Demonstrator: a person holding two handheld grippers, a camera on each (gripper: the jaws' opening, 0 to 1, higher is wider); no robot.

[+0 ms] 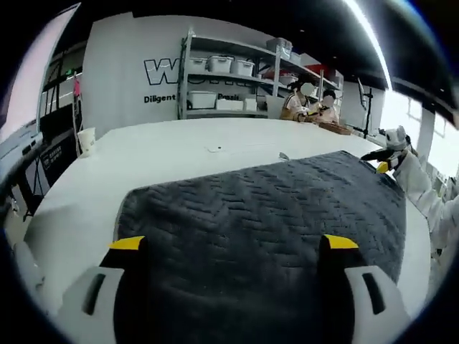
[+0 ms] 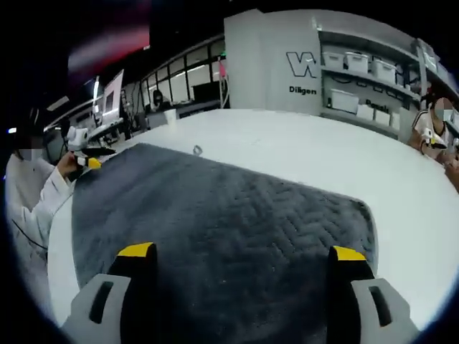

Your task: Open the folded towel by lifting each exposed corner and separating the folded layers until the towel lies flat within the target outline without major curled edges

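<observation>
Both grippers, left [image 1: 233, 247] and right [image 2: 240, 254], hung with jaws spread wide and empty over the towel [image 1: 272, 215], likely poised to check or catch an edge. The towel lay spread on the white table [image 1: 179, 147], near its front edge: dark grey, herringbone-quilted, mostly flat, with rounded corners and no clear curl.

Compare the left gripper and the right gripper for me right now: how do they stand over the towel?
The left gripper hangs over the towel near one end; the right gripper hangs over the opposite end. Each shows small at the far corner in the other's view, where neither grip is clear. Shared: both stand open with yellow-tipped jaws wide apart, gripping nothing, and the towel lies spread on the white table.
</observation>
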